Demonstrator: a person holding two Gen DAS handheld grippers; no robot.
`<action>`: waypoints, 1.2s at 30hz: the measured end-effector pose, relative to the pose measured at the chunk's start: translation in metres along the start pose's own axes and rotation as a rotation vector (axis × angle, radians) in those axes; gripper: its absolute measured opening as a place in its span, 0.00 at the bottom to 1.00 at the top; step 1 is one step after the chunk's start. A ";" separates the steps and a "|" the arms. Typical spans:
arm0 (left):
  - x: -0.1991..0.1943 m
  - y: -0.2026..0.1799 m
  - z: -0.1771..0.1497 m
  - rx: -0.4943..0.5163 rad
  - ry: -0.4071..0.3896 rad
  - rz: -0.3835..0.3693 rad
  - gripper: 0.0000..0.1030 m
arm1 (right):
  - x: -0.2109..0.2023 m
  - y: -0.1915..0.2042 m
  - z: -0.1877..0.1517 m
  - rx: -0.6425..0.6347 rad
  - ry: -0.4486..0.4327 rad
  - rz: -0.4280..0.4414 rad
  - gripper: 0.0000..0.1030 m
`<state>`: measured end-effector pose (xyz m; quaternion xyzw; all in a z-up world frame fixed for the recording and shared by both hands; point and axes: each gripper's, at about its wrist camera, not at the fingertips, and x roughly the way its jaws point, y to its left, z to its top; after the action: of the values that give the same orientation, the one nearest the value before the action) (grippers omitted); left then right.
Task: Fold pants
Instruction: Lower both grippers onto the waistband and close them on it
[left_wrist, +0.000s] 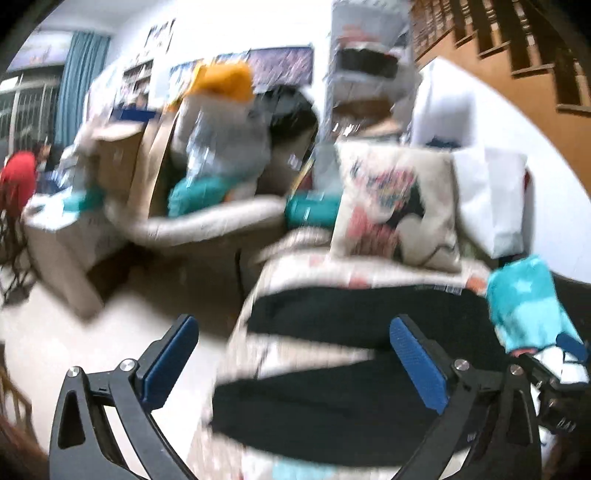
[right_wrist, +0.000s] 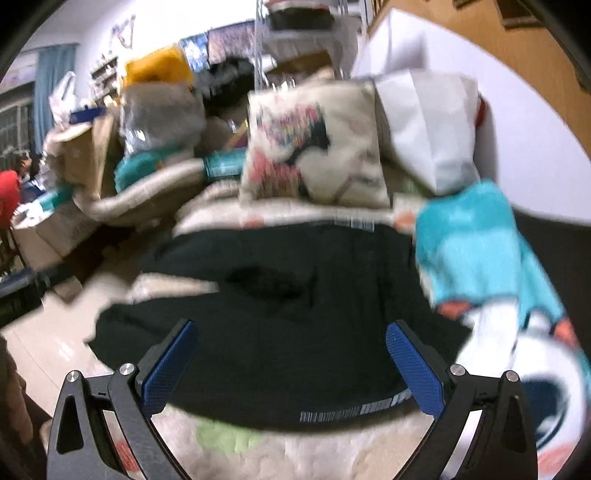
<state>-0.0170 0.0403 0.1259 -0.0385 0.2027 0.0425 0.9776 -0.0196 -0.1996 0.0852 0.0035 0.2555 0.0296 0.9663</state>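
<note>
Black pants lie on a patterned blanket, waistband print blurred unreadable, left gripper and right gripper both spread wide, empty.

This is a lived-in home, a cluttered living room. A beige sofa carries a printed cushion and is piled with cardboard boxes and bags. Posters hang on the white wall, a blue curtain covers the window, and a wooden staircase rises at the right.
</note>
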 end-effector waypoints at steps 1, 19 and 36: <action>0.007 -0.003 0.012 0.025 0.001 0.008 1.00 | -0.002 -0.001 0.011 -0.014 -0.013 -0.004 1.00; 0.239 0.038 0.033 -0.017 0.342 -0.152 0.98 | 0.161 -0.050 0.093 -0.153 0.249 0.153 0.94; 0.369 0.061 0.004 -0.049 0.456 -0.196 0.95 | 0.326 -0.056 0.106 -0.287 0.414 0.188 0.91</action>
<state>0.3156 0.1261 -0.0211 -0.0901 0.4123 -0.0572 0.9048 0.3189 -0.2353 0.0151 -0.1157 0.4396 0.1553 0.8771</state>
